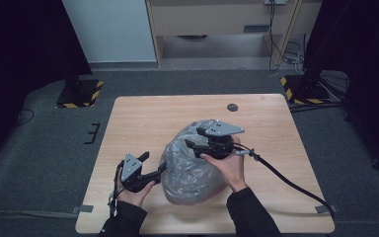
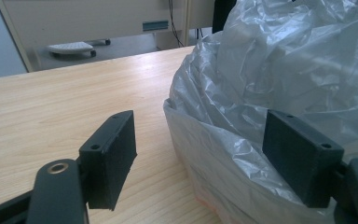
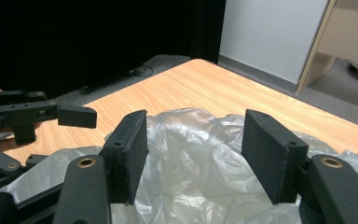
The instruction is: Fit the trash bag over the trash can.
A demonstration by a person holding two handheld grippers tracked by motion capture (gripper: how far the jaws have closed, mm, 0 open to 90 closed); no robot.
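A crumpled clear plastic bag (image 1: 192, 168) sits bulging on the wooden table (image 1: 143, 118), near the front middle. My left gripper (image 1: 154, 164) is at the bag's left side, low over the table. Its jaws stand open with the bag's rim (image 2: 261, 70) between them, and the pads do not press it. My right gripper (image 1: 194, 138) hovers over the bag's top, pointing left. It is open too, with loose folds of the plastic (image 3: 191, 154) just beyond and between its jaws. The left gripper (image 3: 56, 114) shows farther off in the right gripper view.
A round dark grommet (image 1: 232, 107) is set in the table near its far edge. The right gripper's cable (image 1: 286, 177) trails off to the right front corner. Striped stand bases (image 1: 81, 94) sit on the floor beyond the table, and a wooden cabinet (image 1: 217, 19) stands behind them.
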